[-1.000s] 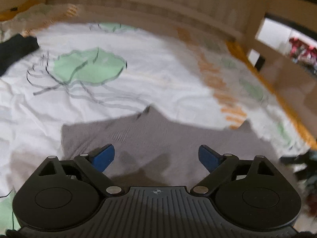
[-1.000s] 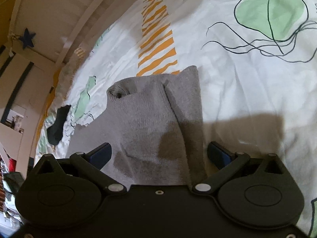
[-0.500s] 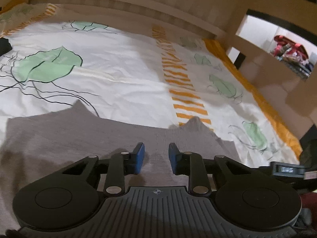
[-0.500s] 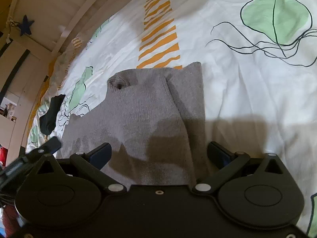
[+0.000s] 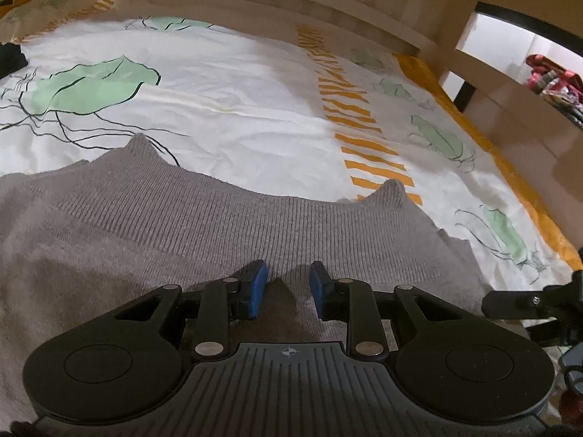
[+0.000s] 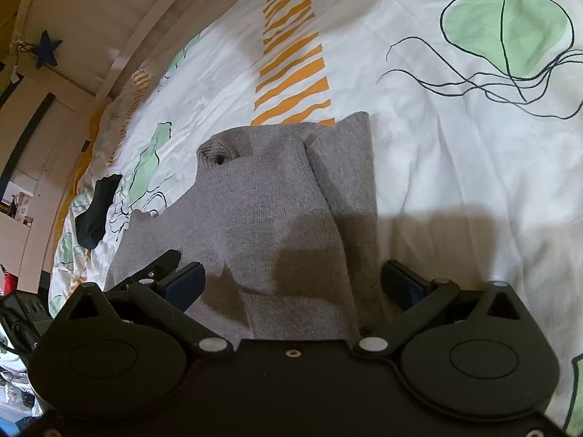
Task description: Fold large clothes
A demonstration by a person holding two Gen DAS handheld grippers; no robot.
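Left wrist view, left to right: dark garment (image 5: 11, 59) clipped at the upper left edge. Green leaf print (image 5: 91, 85) on the white bedsheet (image 5: 233, 83) in the upper left. Grey knit sweater (image 5: 153, 215) fills the lower half of the frame, ribbed hem running across the middle, two corners of it peaking up at centre left and centre right. Left gripper (image 5: 288, 289) at bottom centre, over the sweater; blue pads (image 5: 257, 287) drawn near each other with a narrow gap, fabric visible in the gap. Cannot tell whether cloth is pinched. Orange striped band (image 5: 359, 123) on the sheet at upper right. Part of the other black tool (image 5: 524, 300) enters at the right edge. Wooden bed frame (image 5: 328, 3) along the top.

Right wrist view, left to right: blue star (image 6: 46, 48) on the wall at upper left. Dark sock-like item (image 6: 95, 211) lies on the sheet at centre left, well apart from the sweater. Sweater (image 6: 262, 211) in the centre of the frame, folded, a sleeve (image 6: 349, 182) laid along its right side, a cuff opening at its top left. Right gripper (image 6: 293, 284) at bottom centre, jaws spread wide, straddling the folded sweater; nothing held. Left tool's tip touches the fabric just beside the left blue pad (image 6: 186, 284). Green jellyfish print (image 6: 506, 32) at upper right.
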